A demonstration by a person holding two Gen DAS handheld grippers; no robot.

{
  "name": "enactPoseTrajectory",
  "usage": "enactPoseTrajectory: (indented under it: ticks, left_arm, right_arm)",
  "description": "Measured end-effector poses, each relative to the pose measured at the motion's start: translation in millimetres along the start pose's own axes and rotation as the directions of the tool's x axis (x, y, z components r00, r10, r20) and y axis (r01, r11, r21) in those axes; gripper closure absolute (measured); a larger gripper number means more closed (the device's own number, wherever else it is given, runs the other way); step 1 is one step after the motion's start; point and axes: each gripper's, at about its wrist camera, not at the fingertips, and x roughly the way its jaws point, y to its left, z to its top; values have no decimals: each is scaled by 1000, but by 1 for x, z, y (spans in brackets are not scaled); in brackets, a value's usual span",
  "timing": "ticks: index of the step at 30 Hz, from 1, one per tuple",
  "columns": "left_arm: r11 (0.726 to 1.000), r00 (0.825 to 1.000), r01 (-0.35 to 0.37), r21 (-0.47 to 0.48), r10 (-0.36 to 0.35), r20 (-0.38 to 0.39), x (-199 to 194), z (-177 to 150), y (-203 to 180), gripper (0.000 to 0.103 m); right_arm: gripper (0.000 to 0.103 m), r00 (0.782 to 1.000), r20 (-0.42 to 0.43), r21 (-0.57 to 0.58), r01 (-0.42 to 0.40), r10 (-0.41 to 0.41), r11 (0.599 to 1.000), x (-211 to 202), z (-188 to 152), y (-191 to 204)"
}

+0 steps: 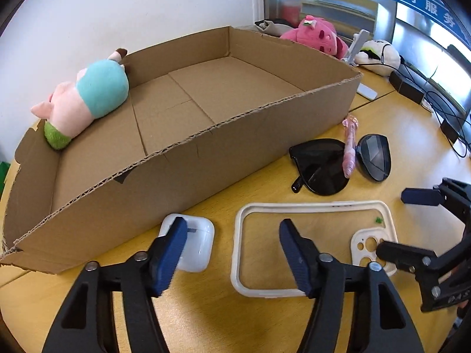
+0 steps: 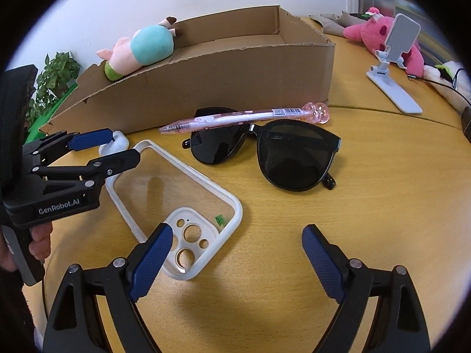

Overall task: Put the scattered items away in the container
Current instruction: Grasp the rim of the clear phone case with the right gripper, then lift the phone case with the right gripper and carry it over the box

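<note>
One pink pen (image 2: 235, 117) lies crosswise atop the sunglasses (image 2: 282, 153), tip leftward.

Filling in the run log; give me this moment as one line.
left gripper: open, empty | right gripper: open, empty | plush pig: in box | phone case, sunglasses, pen, earbud case: on table

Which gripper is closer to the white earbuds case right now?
Left. The left gripper has one fingertip just over the earbuds case; the right gripper sits beyond the phone case, farther away.
</note>
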Motion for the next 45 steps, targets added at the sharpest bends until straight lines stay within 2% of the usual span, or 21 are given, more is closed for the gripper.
enactPoseTrajectory:
  ticks: [3,5,8,10,11,12,13,20,22,24,26,32,35,40,45]
  left_arm:
    - [999,999,42,-16,-42,-9,-5,-5,3,53]
    - [995,996,90,-39,-90,-6,-10,-9,7,53]
    - [991,992,124,-53,-124,-2,-14,-15,9,53]
    - [989,991,130,-66,-131,-14,-13,-17,10,53]
    - [989,991,131,-72,-133,-21,-12,-18,10,53]
    - [988,990,136,-76,-138,-25,-11,-18,9,53]
    - [986,989,145,-78,-147,-29,-10,-18,7,53]
    - [981,979,173,-92,-181,-94,-4,-25,-16,55]
    - [979,977,179,-101,-189,-103,-6,-27,-18,60]
    - [978,976,175,-112,-188,-111,-9,-31,-20,75]
    - [976,975,176,-127,-191,-115,-11,-35,-22,83]
    - [972,977,162,-170,-183,-113,-19,-43,-18,87]
    - [976,982,154,-156,-169,-87,-31,-40,-16,87]
    - [980,989,148,-135,-148,5,-65,-17,-2,88]
    - [988,985,124,-90,-111,134,-111,28,17,89]
  right_arm:
    - [28,1000,7,-26,18,-18,999,0,1,1]
    - [34,999,12,-52,35,-34,998,-1,0,2]
    - [51,998,23,-85,54,-52,995,-2,-1,0]
    - [74,998,28,-96,50,-47,994,-4,-2,-4]
    - [79,999,26,-100,37,-34,994,-5,-2,-7]
    - [89,1000,22,-104,21,-19,994,-6,-2,-10]
    - [91,1000,18,-109,9,-7,994,-6,-3,-13]
    - [93,999,19,-117,-35,38,993,-11,-10,-22]
    - [94,999,19,-115,-43,46,992,-12,-11,-22]
    - [95,998,18,-112,-53,55,992,-13,-12,-22]
    - [96,998,15,-112,-64,67,992,-13,-13,-21]
    - [97,997,18,-113,-79,81,990,-15,-17,-16]
    - [97,996,41,-119,-72,78,990,-21,-16,-12]
    - [97,987,140,-157,-54,77,986,-51,4,-1]
    - [97,956,277,-187,-49,100,981,-94,51,11]
